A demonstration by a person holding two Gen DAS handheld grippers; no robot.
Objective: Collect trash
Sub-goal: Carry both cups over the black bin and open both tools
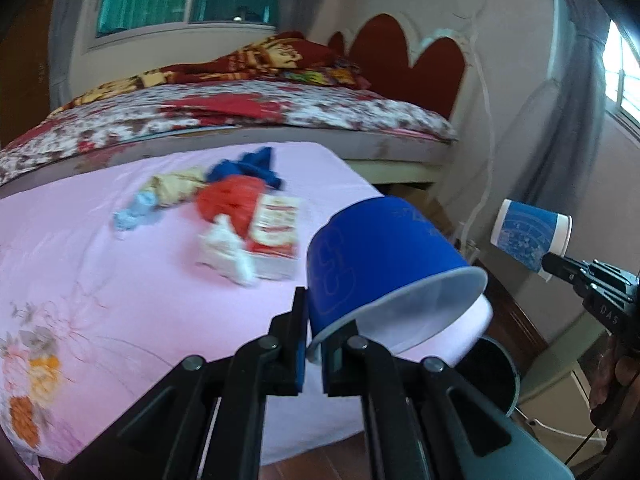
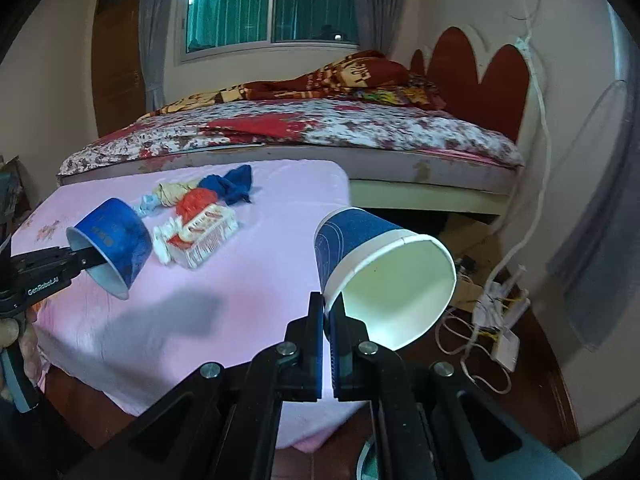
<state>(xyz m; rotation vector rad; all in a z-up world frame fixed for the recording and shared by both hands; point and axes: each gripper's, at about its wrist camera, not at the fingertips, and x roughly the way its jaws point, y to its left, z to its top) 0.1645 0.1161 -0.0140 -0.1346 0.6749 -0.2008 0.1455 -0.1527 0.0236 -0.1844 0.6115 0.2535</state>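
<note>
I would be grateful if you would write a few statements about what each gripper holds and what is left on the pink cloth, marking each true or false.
1. The left gripper is shut on the rim of a wide blue paper bowl. True.
2. The right gripper is empty. False: it pinches the rim of a blue paper cup.
3. Crumpled wrappers and a small carton lie on the pink cloth. True.
4. The paper cup is full of liquid. False: its white inside is empty.

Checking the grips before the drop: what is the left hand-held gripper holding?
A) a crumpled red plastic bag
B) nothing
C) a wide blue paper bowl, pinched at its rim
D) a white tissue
C: the left hand-held gripper pinches the rim of the wide blue paper bowl.
</note>
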